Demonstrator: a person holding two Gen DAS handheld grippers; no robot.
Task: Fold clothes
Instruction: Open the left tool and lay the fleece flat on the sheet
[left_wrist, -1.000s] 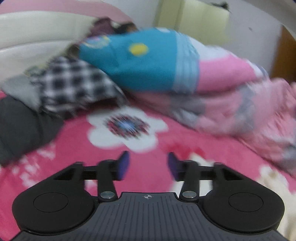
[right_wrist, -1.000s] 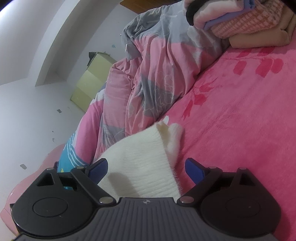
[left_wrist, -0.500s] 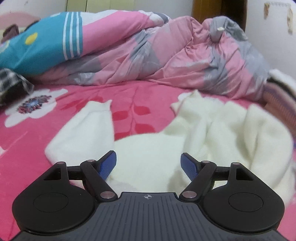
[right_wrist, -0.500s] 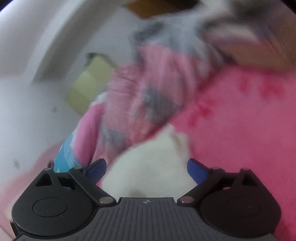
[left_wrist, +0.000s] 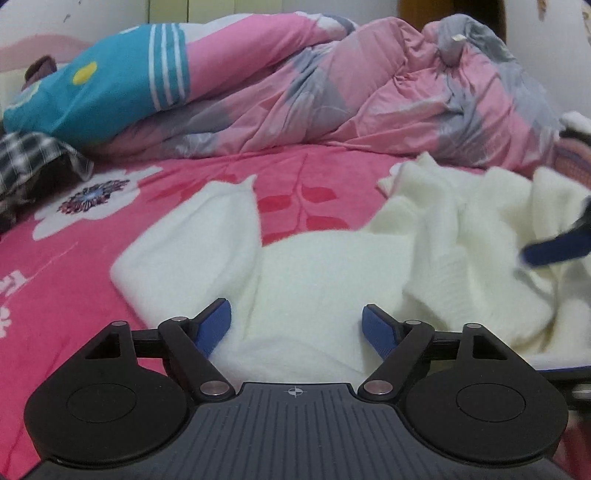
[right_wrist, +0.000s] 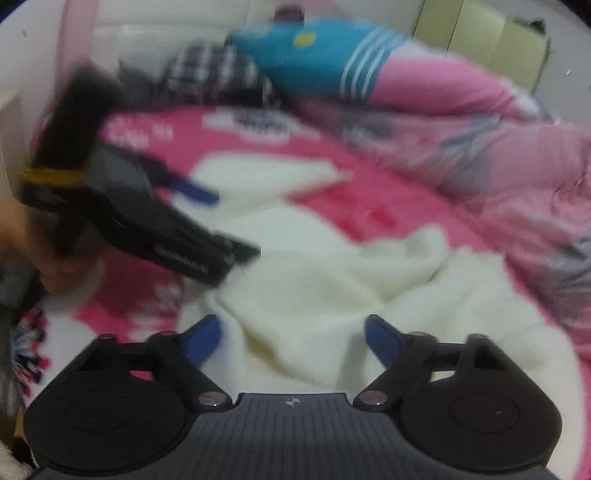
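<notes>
White sweater (left_wrist: 314, 269) is lying crumpled on the pink bed (left_wrist: 74, 266), near the bunched quilt (left_wrist: 369, 96). Left gripper (left_wrist: 296, 325) is hovering over it, fingers spread, holding nothing. Right gripper (right_wrist: 293, 338) is hovering likewise, fingers apart and empty.

Black ribbed hand-held gripper (left_wrist: 296, 325) with blue fingertips (left_wrist: 214, 326), silver screws

A bed is covered by a pink floral sheet (left_wrist: 110, 229). A pink-grey quilt (left_wrist: 369, 99) is heaped along its far side. Yellow-green cabinets (right_wrist: 480, 40) are set against a white wall (left_wrist: 546, 44).
</notes>
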